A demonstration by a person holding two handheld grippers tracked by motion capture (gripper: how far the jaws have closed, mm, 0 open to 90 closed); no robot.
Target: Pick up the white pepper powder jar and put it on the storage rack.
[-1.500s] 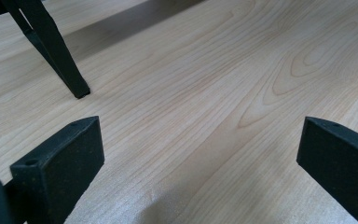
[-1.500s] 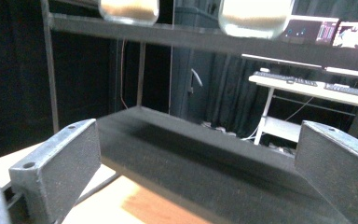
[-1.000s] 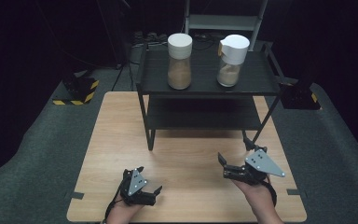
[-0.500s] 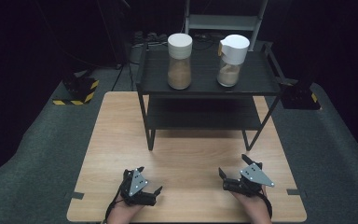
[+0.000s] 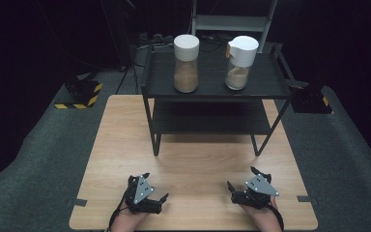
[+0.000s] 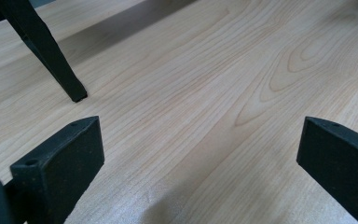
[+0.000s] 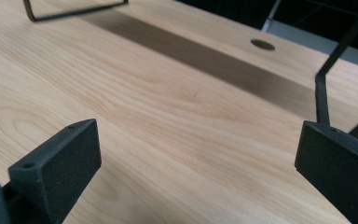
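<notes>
The left hand-held gripper (image 5: 155, 194) sits low over the near edge of the bench (image 5: 121, 145), jaws spread wide with bare wood between them, grasping nothing. Ahead of it and a little to its right stands a black shelf rack (image 5: 212, 87); on its top tier, well beyond both tools, are a white-capped jar (image 5: 186, 64) and a spouted jar (image 5: 239, 63), both part-filled with brown powder. The right hand-held gripper (image 5: 244, 179) is likewise released and empty, apparently parked in a neutral ready pose.
</notes>
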